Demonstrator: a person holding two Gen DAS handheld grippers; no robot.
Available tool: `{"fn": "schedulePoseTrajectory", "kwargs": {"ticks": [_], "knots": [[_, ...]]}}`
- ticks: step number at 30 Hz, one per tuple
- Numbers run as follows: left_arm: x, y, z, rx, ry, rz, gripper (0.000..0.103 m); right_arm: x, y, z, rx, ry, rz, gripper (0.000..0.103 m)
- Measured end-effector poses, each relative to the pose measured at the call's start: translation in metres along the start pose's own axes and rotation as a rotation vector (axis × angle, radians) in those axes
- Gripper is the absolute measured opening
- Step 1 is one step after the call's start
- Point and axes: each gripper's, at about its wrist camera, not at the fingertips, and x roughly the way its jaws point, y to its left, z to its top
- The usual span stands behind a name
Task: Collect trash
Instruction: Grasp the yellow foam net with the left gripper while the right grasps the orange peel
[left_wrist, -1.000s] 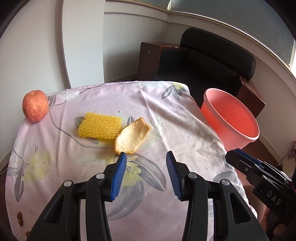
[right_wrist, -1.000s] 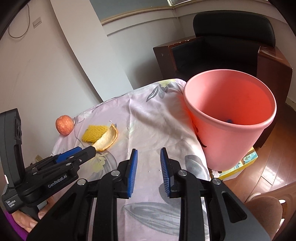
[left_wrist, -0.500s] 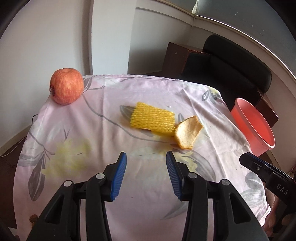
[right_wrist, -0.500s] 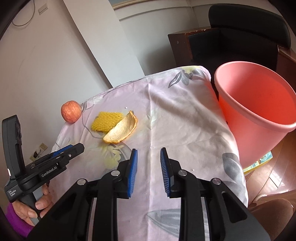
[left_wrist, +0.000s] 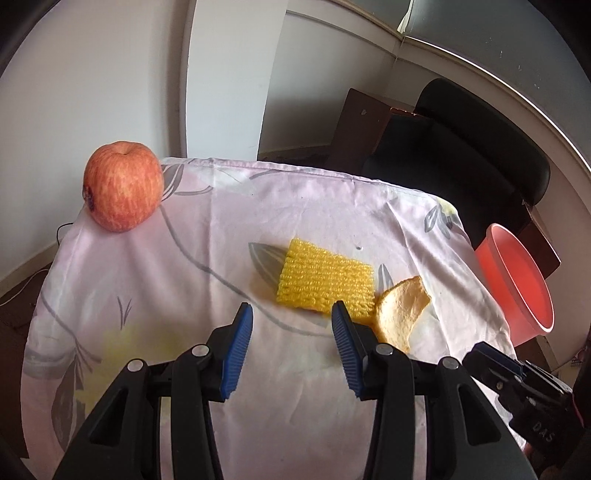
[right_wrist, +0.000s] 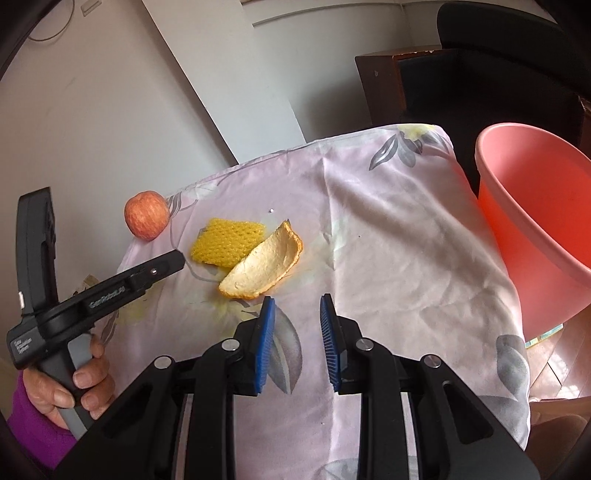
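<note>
You have 1 yellow foam net (left_wrist: 325, 282), ribbed and rectangular, touching 1 curved orange peel (left_wrist: 400, 314) at its 4 o'clock, plus 1 round apple (left_wrist: 123, 185) at the cloth's (left_wrist: 184, 295) 10 o'clock and 1 smooth pink plastic bucket (right_wrist: 543, 221) off its 3 o'clock edge. Your left gripper (left_wrist: 291, 330) gapes wide, empty, just short of the net. Your right gripper (right_wrist: 297, 319) is part-open, empty, beside the peel.

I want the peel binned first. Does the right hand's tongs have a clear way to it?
Probably yes. The right tongs stand open just short of the orange peel, with only bare tablecloth between; the foam net lies behind it.
</note>
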Motion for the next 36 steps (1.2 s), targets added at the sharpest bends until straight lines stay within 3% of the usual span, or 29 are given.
{"fn": "schedulePoseTrajectory", "kwargs": {"ticks": [8,12,14,20,36], "knots": [[0.039,-0.003,0.01,0.017,0.034,0.027,0.044,-0.016,0.002,0.003,-0.003,-0.021,-0.019,0.026],[0.042,-0.011,0.007,0.081,0.0,0.057,0.043,-0.033,0.002,-0.001,-0.028,-0.05,-0.047,0.026],[0.042,-0.012,0.007,0.087,-0.001,0.036,0.029,-0.038,-0.001,-0.004,-0.028,-0.055,-0.06,0.026],[0.034,-0.02,0.004,0.121,-0.026,0.061,0.008,-0.041,-0.012,-0.012,0.001,-0.045,-0.083,0.026],[0.0,0.004,0.001,0.042,-0.043,-0.031,0.006,-0.015,-0.012,0.015,0.017,-0.067,-0.015,0.026]]}}
